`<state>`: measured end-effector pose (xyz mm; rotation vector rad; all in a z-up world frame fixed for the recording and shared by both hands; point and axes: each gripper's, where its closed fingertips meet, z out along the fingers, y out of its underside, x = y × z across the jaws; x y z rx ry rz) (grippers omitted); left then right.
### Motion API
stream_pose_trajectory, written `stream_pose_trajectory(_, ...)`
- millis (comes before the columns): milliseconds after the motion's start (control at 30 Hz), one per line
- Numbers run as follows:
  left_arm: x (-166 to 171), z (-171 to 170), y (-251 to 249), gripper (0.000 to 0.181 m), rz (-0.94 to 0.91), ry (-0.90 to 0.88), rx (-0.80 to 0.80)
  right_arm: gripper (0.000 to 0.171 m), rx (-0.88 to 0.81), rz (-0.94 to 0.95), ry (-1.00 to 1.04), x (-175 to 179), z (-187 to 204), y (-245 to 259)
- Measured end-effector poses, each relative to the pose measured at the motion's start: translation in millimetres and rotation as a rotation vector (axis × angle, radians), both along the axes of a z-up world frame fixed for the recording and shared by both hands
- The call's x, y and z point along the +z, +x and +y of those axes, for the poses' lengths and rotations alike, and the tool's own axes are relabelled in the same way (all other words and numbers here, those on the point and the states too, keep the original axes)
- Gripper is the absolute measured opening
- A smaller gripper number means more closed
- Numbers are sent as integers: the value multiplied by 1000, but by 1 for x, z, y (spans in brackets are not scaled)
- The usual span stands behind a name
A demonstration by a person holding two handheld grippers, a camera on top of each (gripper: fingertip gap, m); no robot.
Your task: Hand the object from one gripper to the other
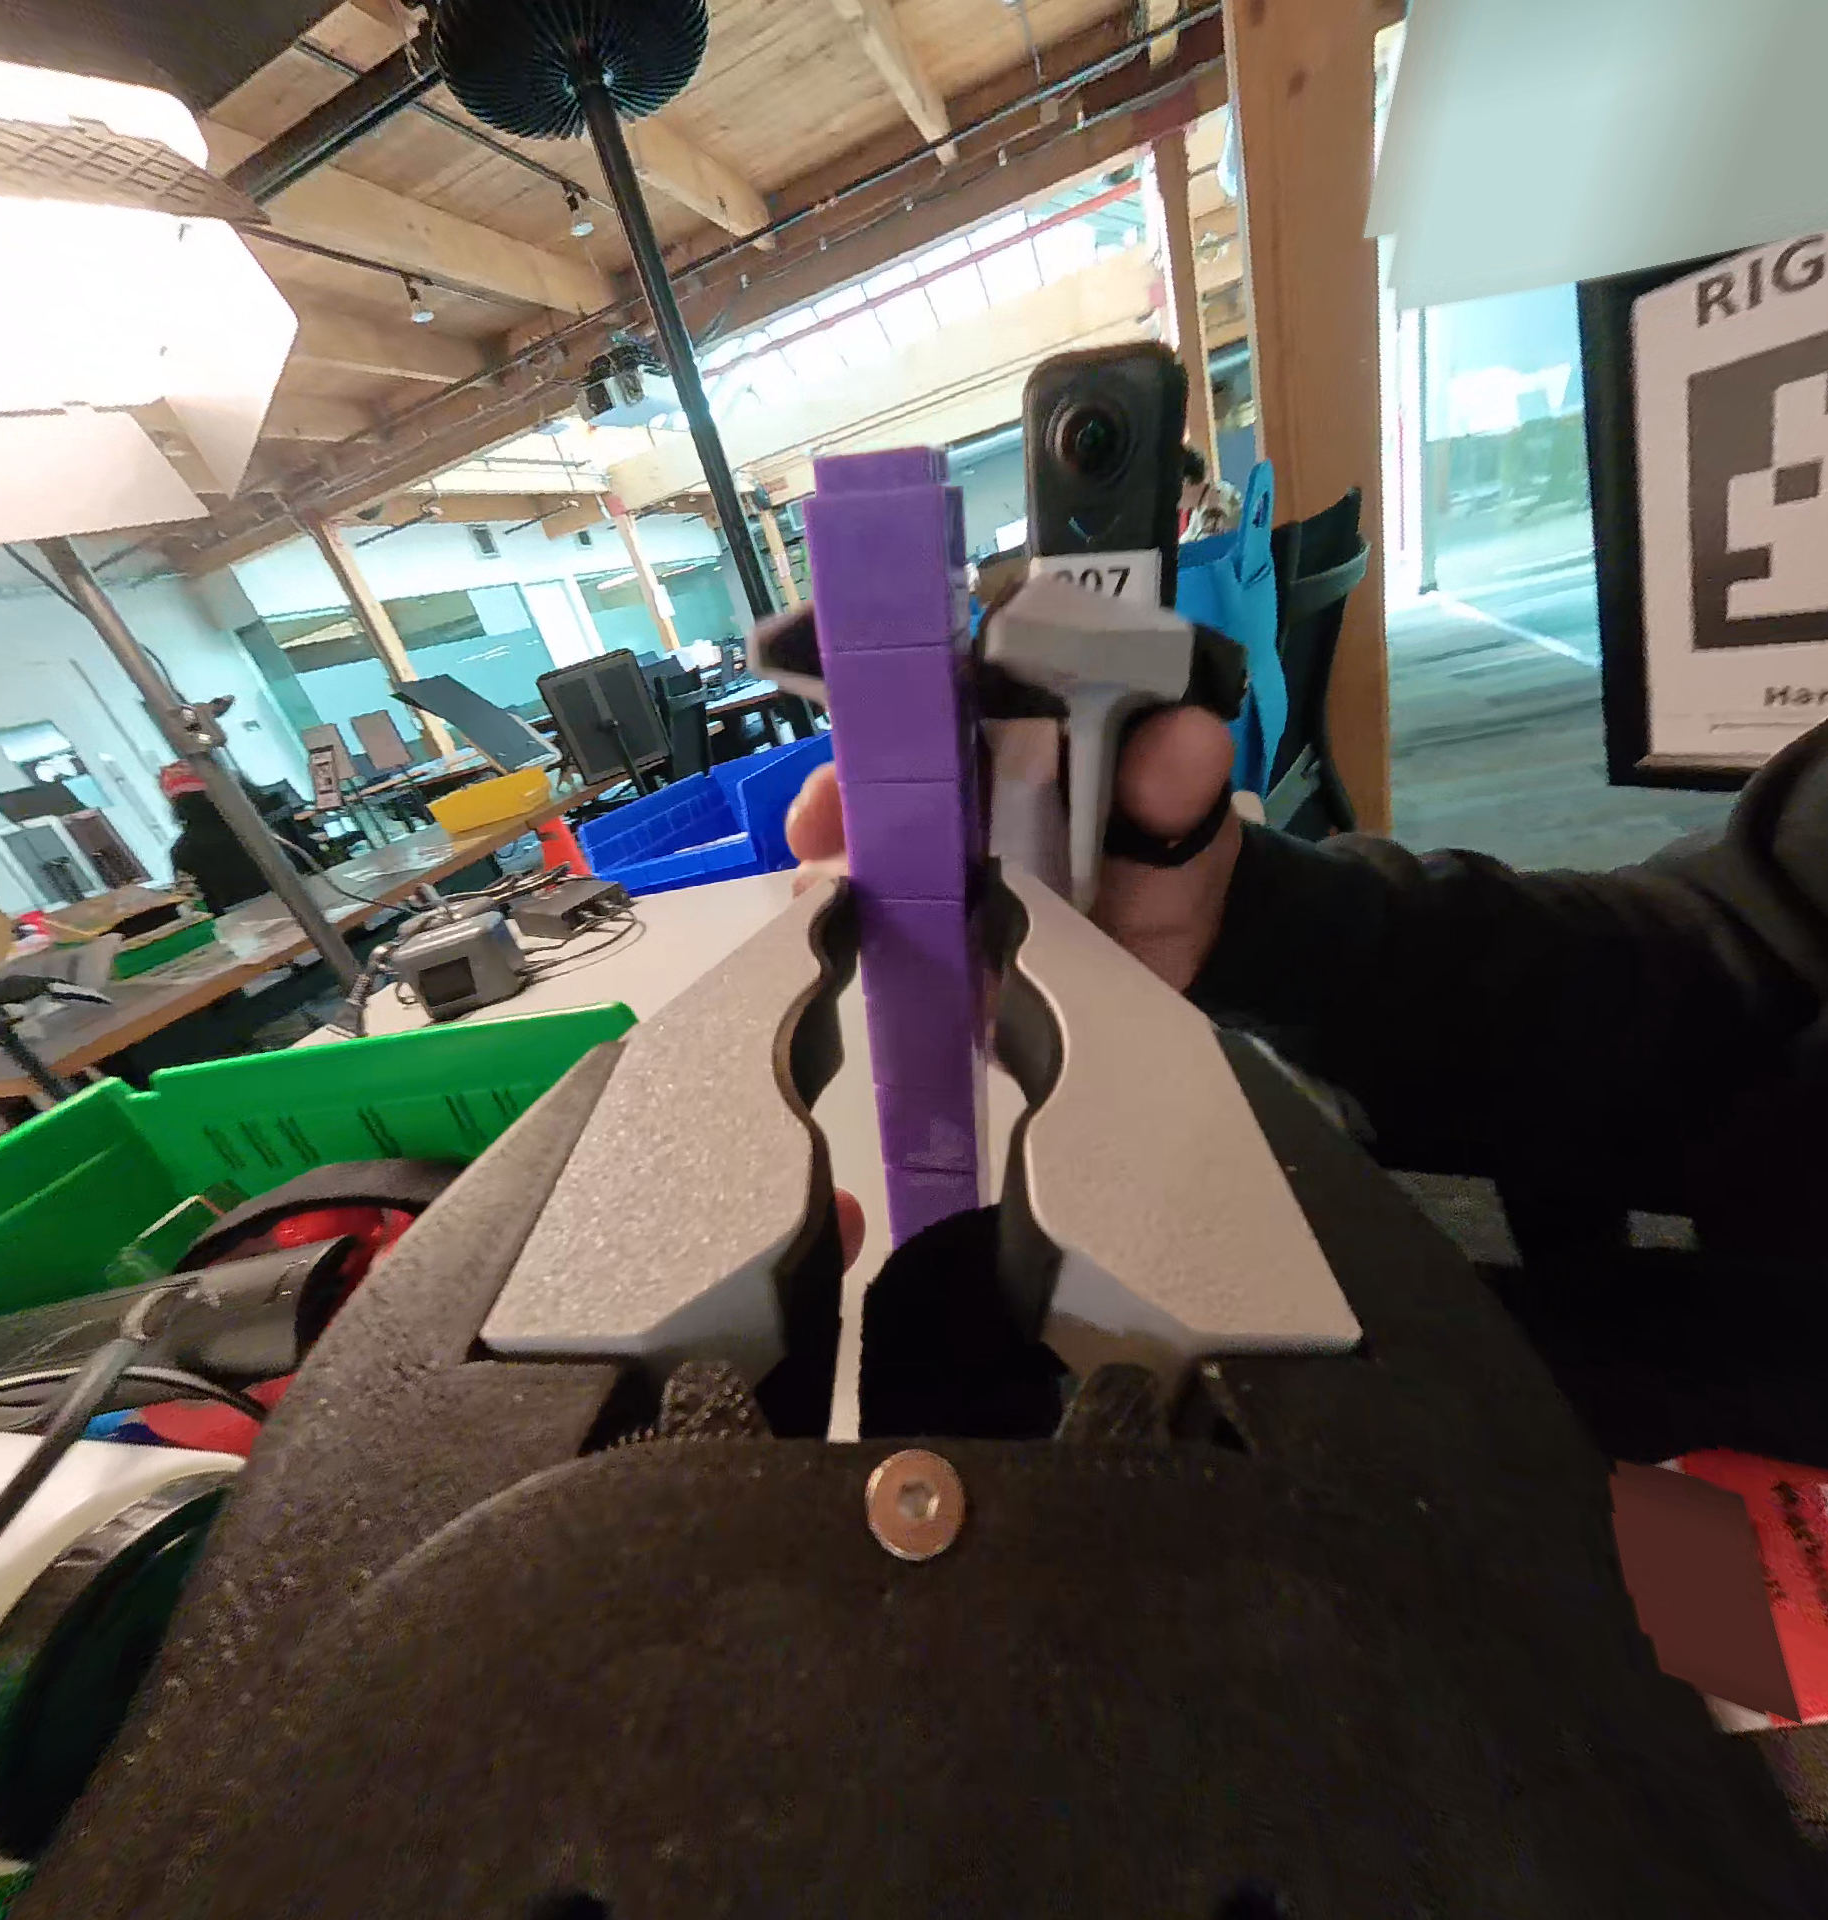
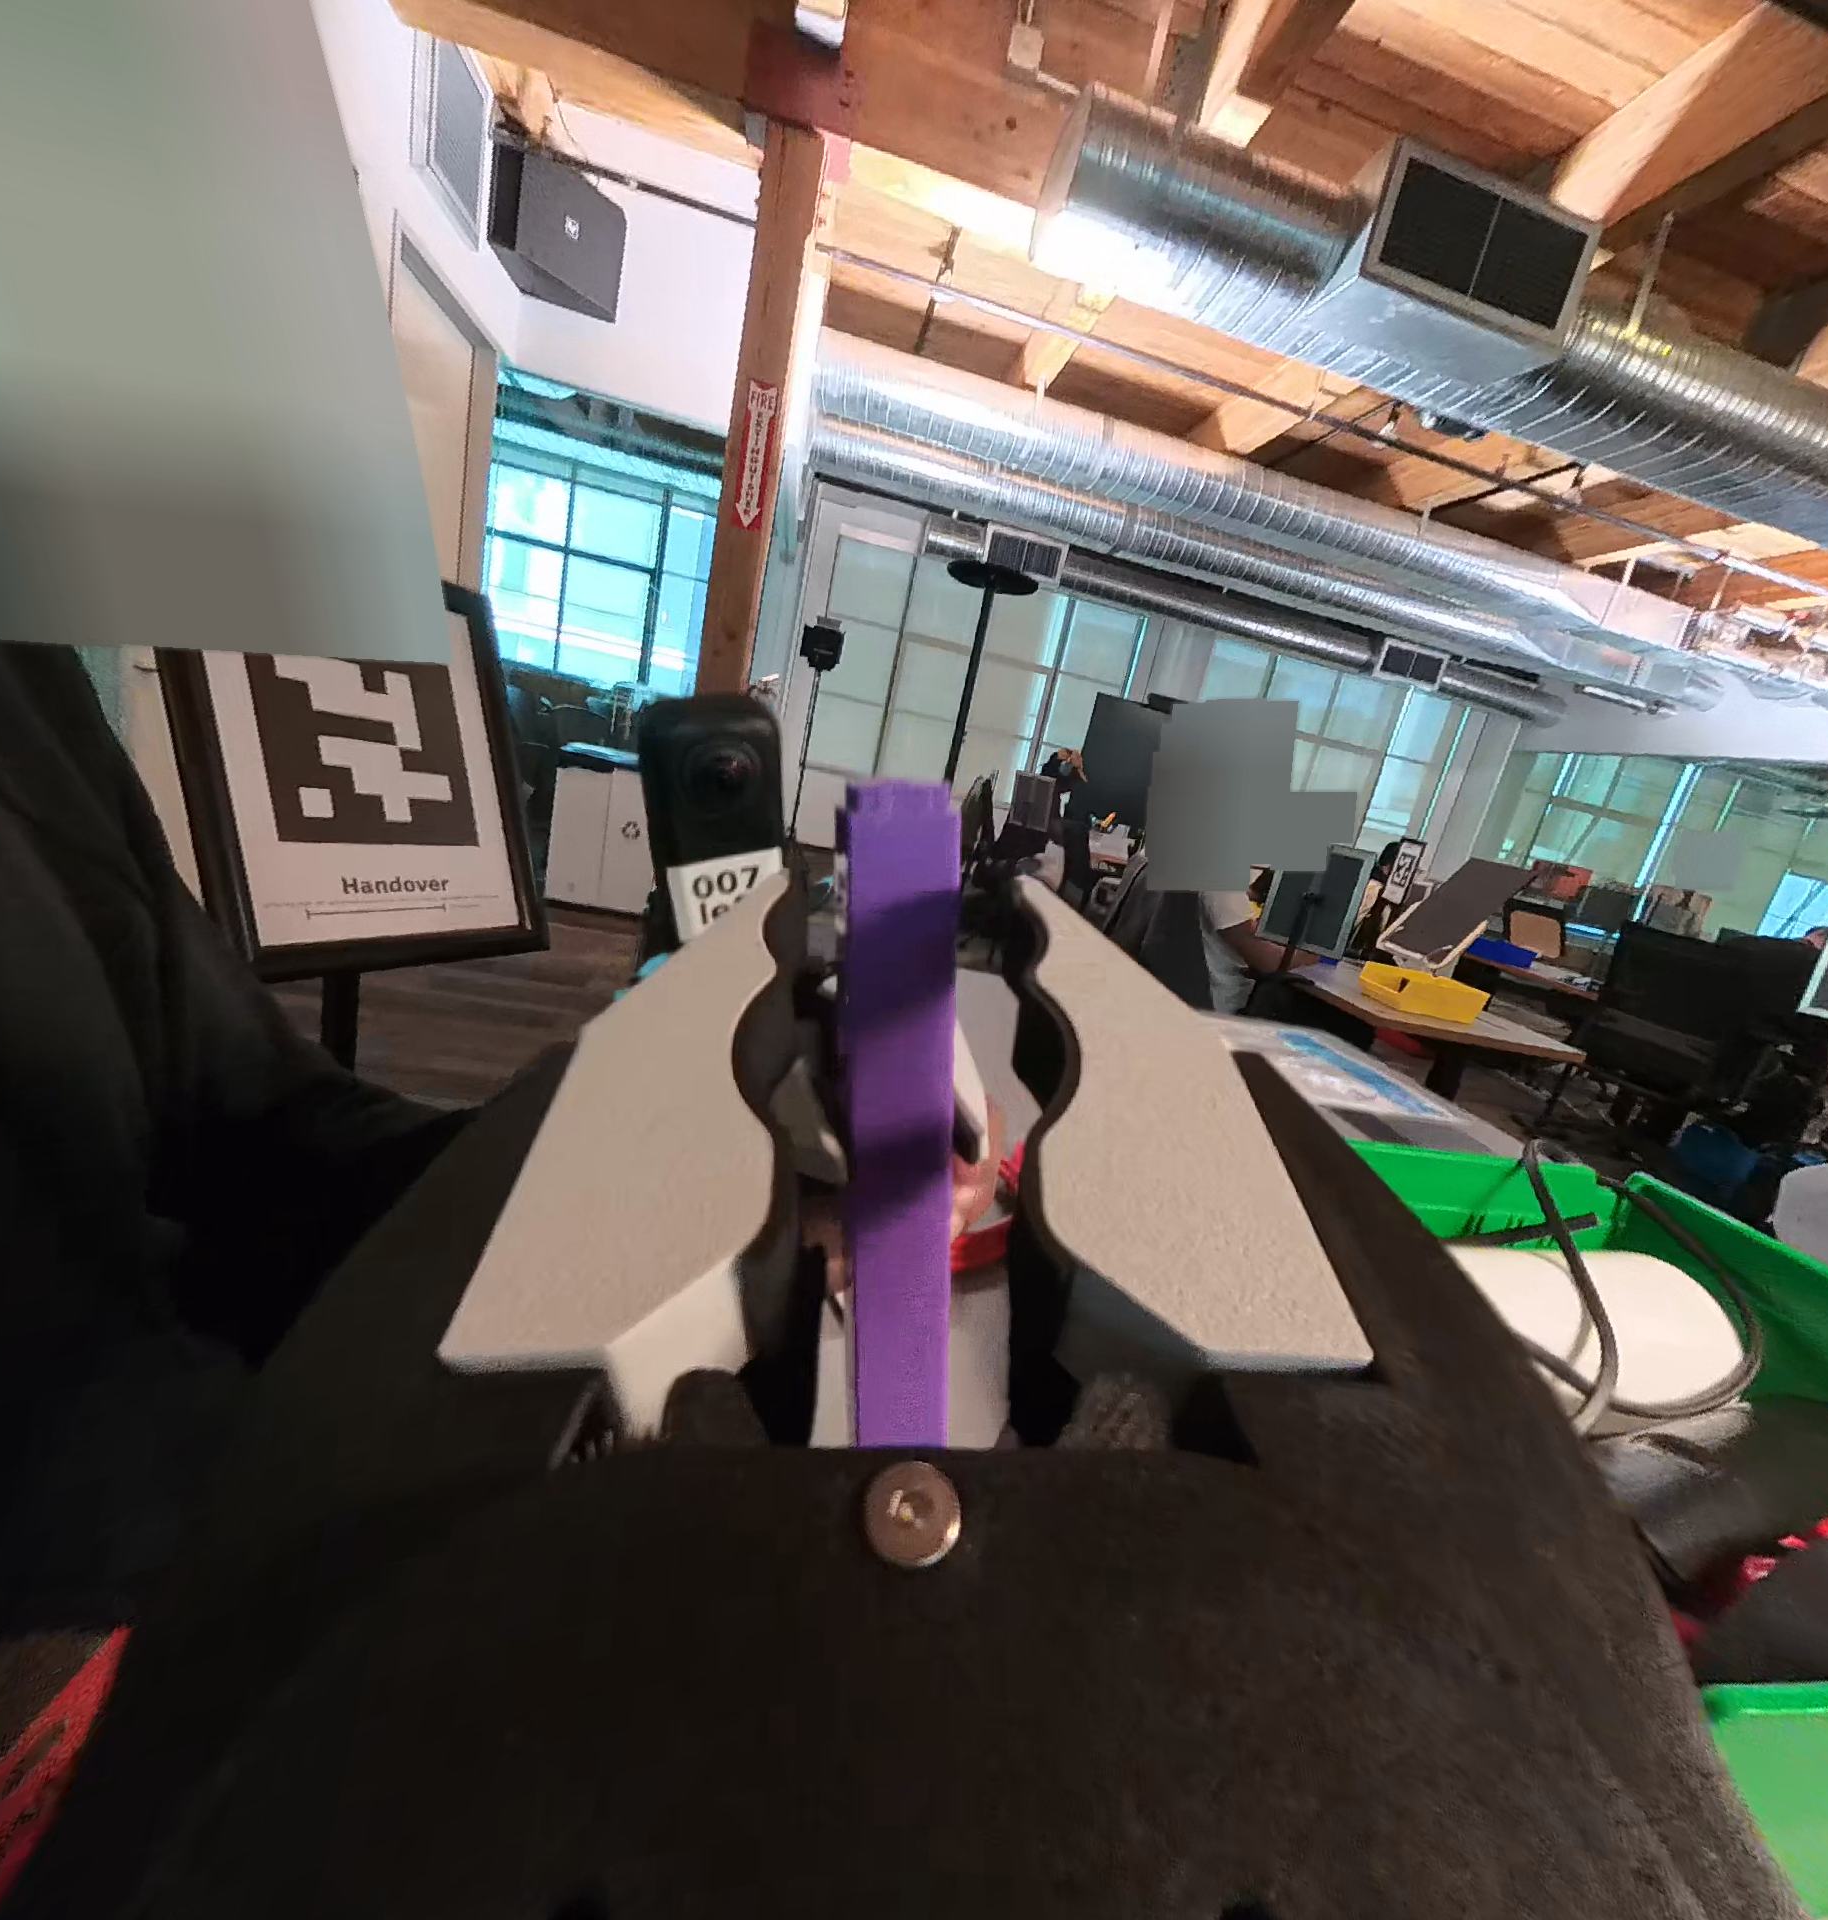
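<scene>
Jaws of the left gripper [image 1: 915, 904] are closed onto the purple stick of linked cubes [image 1: 894, 727], their tips pressed against its two sides. Those of the right gripper [image 2: 899, 904] are spread, a gap being left on either side of the stick, which runs lengthwise between them without being touched. The stick is thus held off the table, between the two facing grippers.

A green bin [image 1: 266, 1122] is seen low at the side. In it lie a white roll and a grey cable; red and black items there are largely covered by the gripper body and cannot be identified. Blue bins [image 1: 702, 821] stand farther back, their contents hidden by their walls. A yellow tray [image 2: 1424, 992] rests on a distant desk; what it holds cannot be made out.
</scene>
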<state>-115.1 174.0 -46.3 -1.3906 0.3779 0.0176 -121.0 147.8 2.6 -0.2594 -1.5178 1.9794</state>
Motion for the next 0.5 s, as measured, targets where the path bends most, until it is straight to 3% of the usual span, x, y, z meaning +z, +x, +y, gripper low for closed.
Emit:
stream_pose_trajectory(133,-6,2,4,24,53,-19,3,25,-23,36,17,7,1,6)
stream_pose_trajectory(500,16,-3,4,27,85,133,70,28,-112,69,83,4,-2,-1)
